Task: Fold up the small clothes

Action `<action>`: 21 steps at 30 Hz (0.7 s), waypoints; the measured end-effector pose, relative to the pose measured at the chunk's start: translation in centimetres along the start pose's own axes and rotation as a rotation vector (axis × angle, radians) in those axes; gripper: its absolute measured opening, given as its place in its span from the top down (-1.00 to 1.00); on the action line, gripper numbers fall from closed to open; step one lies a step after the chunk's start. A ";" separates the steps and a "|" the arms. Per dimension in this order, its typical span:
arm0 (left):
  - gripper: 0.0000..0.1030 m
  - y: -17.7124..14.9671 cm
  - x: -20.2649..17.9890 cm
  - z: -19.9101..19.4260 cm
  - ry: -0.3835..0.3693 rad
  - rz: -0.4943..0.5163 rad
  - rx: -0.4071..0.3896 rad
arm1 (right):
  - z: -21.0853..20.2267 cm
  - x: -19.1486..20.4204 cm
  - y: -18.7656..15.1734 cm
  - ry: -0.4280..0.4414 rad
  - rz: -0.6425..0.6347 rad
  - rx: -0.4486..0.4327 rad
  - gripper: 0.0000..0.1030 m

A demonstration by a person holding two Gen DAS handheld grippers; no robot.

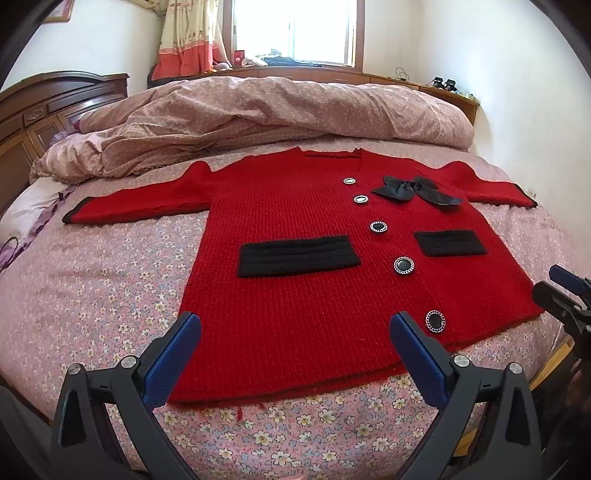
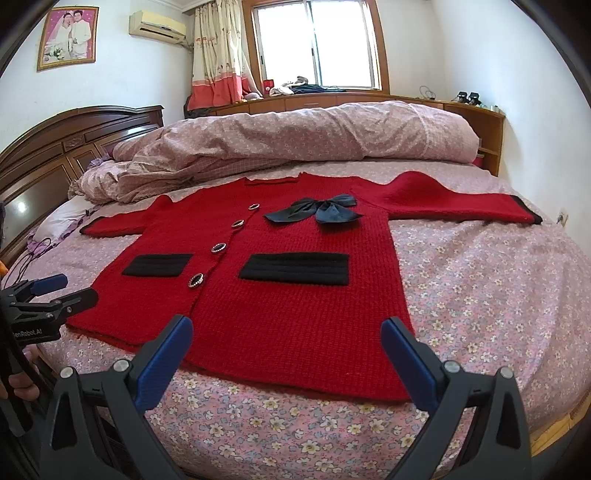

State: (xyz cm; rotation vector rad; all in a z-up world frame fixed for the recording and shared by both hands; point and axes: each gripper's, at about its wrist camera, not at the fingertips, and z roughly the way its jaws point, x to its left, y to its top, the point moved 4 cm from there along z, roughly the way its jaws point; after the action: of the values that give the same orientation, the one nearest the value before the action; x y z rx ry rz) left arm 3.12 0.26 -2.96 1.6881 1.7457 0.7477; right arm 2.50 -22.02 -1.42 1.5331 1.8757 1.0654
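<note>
The red cardigan (image 1: 295, 295) lies flat and unfolded on the bed (image 1: 92, 295), both grippers (image 1: 295, 332) (image 2: 288, 332) hover at its hem with jaws apart and empty, so folding likely starts with grasping a sleeve (image 2: 461, 203).

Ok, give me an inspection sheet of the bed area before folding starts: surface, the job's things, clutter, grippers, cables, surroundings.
Surface: bed sheet, pink with a flower print, bare around the garment.
Job's things: red cardigan lying flat, front up, both sleeves spread out, not yet folded; dark bow on its chest, two black pockets.
Clutter: bunched duvet behind the cardigan's collar.
Grippers: left gripper open, over the hem; right gripper open, over the hem; neither holds anything.
Cables: a thin dark cord at the sheet's headboard-side edge.
Surroundings: wooden headboard, window, curtain, framed photo, air conditioner.
</note>
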 end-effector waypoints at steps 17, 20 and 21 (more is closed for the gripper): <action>-0.92 -0.3 -0.3 0.3 0.000 0.005 0.006 | -0.3 -0.5 0.6 0.014 0.007 -0.009 -1.00; -0.92 -0.3 -0.3 0.3 -0.003 0.003 0.007 | -0.3 -0.4 0.6 0.020 0.010 -0.006 -1.00; -0.92 -0.3 -0.3 0.3 -0.004 0.003 0.006 | -0.3 -0.4 0.6 0.017 0.006 -0.005 -1.00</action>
State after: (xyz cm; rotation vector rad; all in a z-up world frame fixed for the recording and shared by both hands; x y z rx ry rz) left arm 3.14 -0.06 -3.38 1.6955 1.7450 0.7409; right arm 2.74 -22.41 -0.79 1.5323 1.8796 1.0882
